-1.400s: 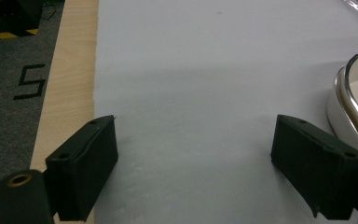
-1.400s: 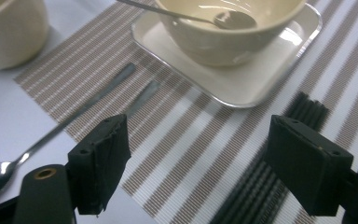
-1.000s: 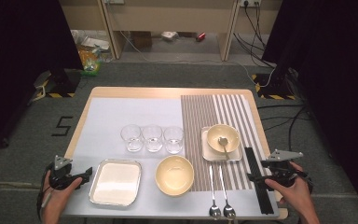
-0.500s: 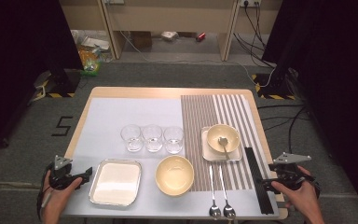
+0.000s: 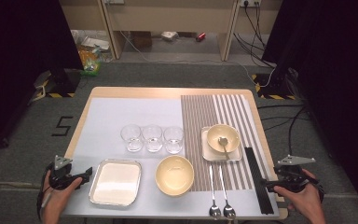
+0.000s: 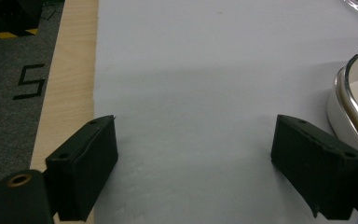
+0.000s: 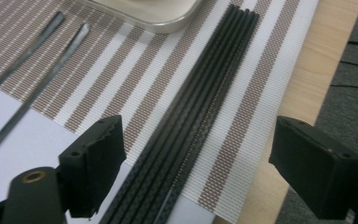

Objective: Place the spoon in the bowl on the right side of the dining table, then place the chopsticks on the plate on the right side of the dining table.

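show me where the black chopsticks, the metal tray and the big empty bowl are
black chopsticks (image 7: 193, 116), right gripper view, middle of the bundle.
metal tray (image 5: 115, 182), high view, its pale flat bottom.
big empty bowl (image 5: 174, 174), high view, inside of the bowl.

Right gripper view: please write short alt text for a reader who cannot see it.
The open right hand-held gripper hangs over a bundle of black chopsticks lying on a striped placemat. Two spoon handles lie to the left; a tray corner shows above.

A lab-style recording bay: black curtains (image 5: 18, 56) hang at 10 and 2 o'clock, cables (image 5: 256, 28) run from wall sockets at 1 o'clock, and hazard tape (image 5: 51, 94) and a floor number (image 5: 63, 126) mark the grey carpet at 9 o'clock.
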The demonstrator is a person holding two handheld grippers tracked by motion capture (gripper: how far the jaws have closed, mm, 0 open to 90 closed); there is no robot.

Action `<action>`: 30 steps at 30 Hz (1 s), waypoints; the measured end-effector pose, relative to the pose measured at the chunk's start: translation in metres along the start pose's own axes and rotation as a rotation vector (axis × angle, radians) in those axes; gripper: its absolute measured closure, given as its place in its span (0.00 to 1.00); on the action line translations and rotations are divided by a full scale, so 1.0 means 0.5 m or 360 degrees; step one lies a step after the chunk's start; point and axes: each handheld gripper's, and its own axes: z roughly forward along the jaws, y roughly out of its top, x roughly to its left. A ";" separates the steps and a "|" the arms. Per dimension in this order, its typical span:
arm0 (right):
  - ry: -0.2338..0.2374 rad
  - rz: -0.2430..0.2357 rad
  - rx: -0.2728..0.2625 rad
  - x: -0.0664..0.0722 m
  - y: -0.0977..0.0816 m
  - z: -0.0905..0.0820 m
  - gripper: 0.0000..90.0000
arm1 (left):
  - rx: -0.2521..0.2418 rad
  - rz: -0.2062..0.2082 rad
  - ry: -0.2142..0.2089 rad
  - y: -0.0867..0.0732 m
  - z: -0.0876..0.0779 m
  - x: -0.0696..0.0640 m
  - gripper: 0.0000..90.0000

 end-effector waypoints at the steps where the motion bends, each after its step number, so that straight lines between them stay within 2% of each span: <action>1: -0.0006 -0.0003 0.0009 -0.002 -0.002 0.001 0.21 | 0.0000 0.0000 0.0000 0.000 0.000 0.000 0.15; 2: -0.0010 0.0011 0.0013 -0.003 -0.003 0.001 0.22 | 0.0001 0.0001 0.0000 0.000 0.000 0.000 0.15; 3: -0.0018 -0.0017 0.0002 -0.008 -0.004 0.002 0.24 | 0.0001 0.0000 0.0000 0.000 0.000 0.000 0.15; 4: -0.0012 0.0018 0.0018 -0.007 -0.006 0.001 0.27 | 0.0001 0.0000 0.0000 0.000 0.000 0.000 0.15; 5: -0.0009 0.0001 0.0014 -0.010 -0.007 0.003 0.27 | 0.0002 0.0000 0.0000 0.000 0.000 0.000 0.15; 11: -0.0052 0.0050 0.0068 -0.017 -0.015 0.005 0.35 | 0.0003 0.0000 0.0000 0.000 0.000 0.000 0.15; 16: -0.0071 0.0018 0.0064 -0.021 -0.016 0.002 0.41 | 0.0003 0.0001 0.0000 0.000 0.000 0.000 0.15; 21: -0.0092 0.0021 0.0088 -0.020 -0.018 0.004 0.41 | 0.0003 0.0001 0.0000 0.000 0.000 0.000 0.15; 25: -0.0079 0.0025 0.0090 -0.019 -0.017 0.002 0.42 | 0.0003 0.0001 0.0000 0.000 0.000 0.000 0.15; 29: -0.0077 -0.0008 0.0081 -0.019 -0.014 0.000 0.43 | 0.0003 0.0002 0.0000 0.000 0.000 0.000 0.15; 30: -0.0076 0.0019 0.0092 -0.015 -0.014 -0.001 0.44 | 0.0003 0.0001 0.0000 0.000 0.000 0.000 0.15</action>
